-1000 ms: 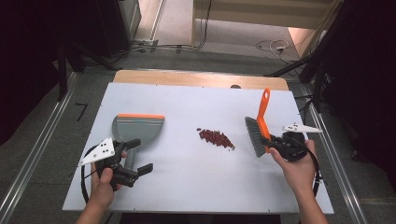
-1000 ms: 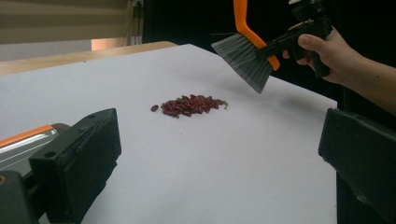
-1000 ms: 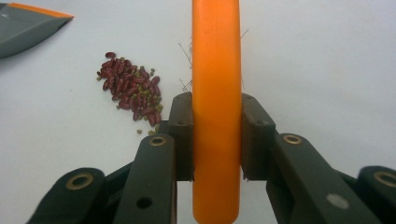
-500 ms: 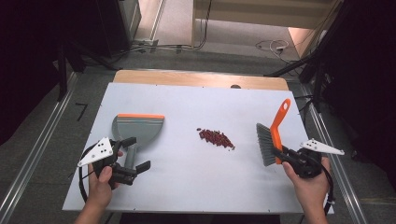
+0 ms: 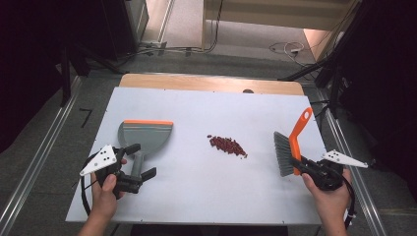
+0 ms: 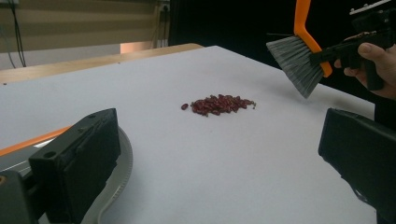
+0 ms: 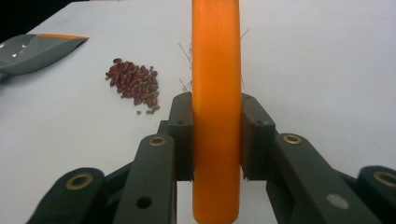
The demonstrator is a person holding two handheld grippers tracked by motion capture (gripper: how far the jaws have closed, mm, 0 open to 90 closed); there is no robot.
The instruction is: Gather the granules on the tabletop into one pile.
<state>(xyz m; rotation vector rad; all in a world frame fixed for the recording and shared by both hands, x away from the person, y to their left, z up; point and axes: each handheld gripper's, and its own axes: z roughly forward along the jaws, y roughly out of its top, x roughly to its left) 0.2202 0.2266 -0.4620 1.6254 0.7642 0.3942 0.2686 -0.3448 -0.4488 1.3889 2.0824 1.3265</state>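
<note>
A small heap of dark red beans [image 5: 227, 145] [image 6: 218, 104] [image 7: 134, 84] lies in the middle of the white table [image 5: 196, 196]. My right gripper [image 5: 301, 165] [image 7: 216, 135] is shut on the orange handle of a grey-bristled brush [image 5: 283, 153] [image 6: 299, 60], which hangs tilted to the right of the beans, bristles off them. A grey dustpan [image 5: 146, 135] [image 7: 37, 51] with an orange lip lies flat at the left. My left gripper [image 5: 140, 166] [image 6: 219, 135] stands open at the dustpan's handle, jaws wide apart and pointing across the table at the beans.
A wooden strip [image 5: 196, 82] runs along the table's far edge. Metal rails [image 5: 29, 182] flank the table on the floor, and cables [image 5: 285, 48] lie beyond it. Bare white surface surrounds the beans on all sides.
My right gripper has carried the brush to the right and toward the near edge, away from the beans, tilting it more. The left gripper and dustpan have stayed put.
</note>
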